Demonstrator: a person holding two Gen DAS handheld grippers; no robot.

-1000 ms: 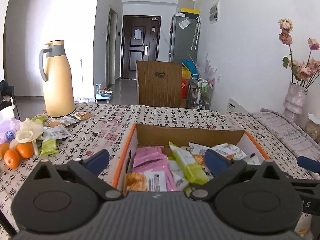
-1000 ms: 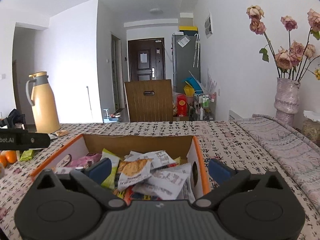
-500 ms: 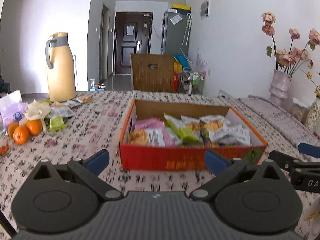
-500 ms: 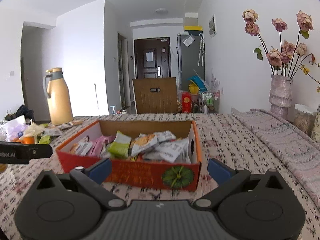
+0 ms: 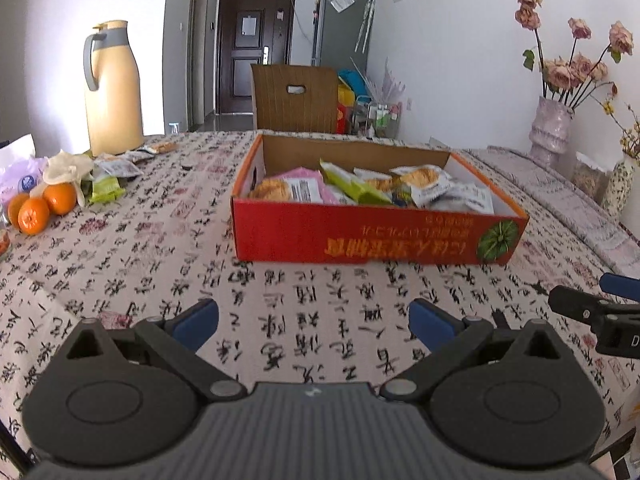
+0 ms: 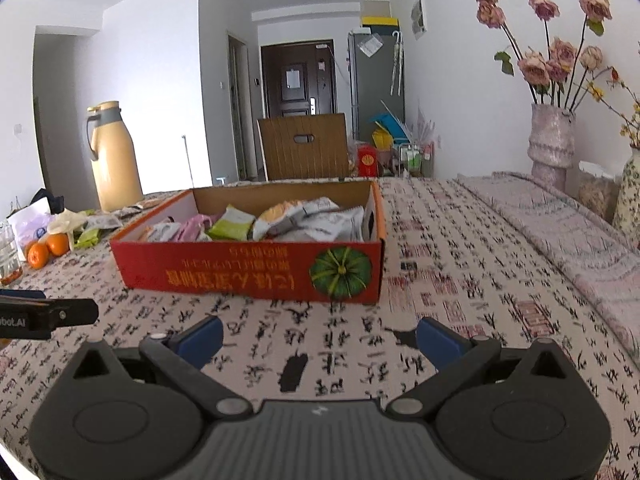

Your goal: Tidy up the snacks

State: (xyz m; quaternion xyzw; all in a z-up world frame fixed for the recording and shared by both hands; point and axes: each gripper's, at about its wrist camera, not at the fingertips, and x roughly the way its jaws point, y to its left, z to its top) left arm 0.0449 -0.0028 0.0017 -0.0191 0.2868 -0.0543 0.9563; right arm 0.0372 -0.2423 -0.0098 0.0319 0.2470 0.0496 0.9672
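Table (image 5: 132,264): covered in a cloth printed with black characters; it fills the near scene.
Box (image 5: 360,238): red cardboard with a pumpkin print, open on top, resting on the table beyond both grippers, apart from them.
Snack packets (image 5: 360,188): heaped inside the box, pink, green and white.
Loose packets (image 5: 106,188): far left, beside the oranges (image 5: 44,206) and the yellow flask (image 5: 114,88).
Left gripper (image 5: 314,322): jaws spread wide, empty, over bare cloth on the near side of the box.
Right gripper (image 6: 320,338): jaws wide, empty, near side of the box's pumpkin corner.

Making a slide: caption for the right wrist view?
Open right gripper faces a red box of snack packets on a patterned tablecloth.
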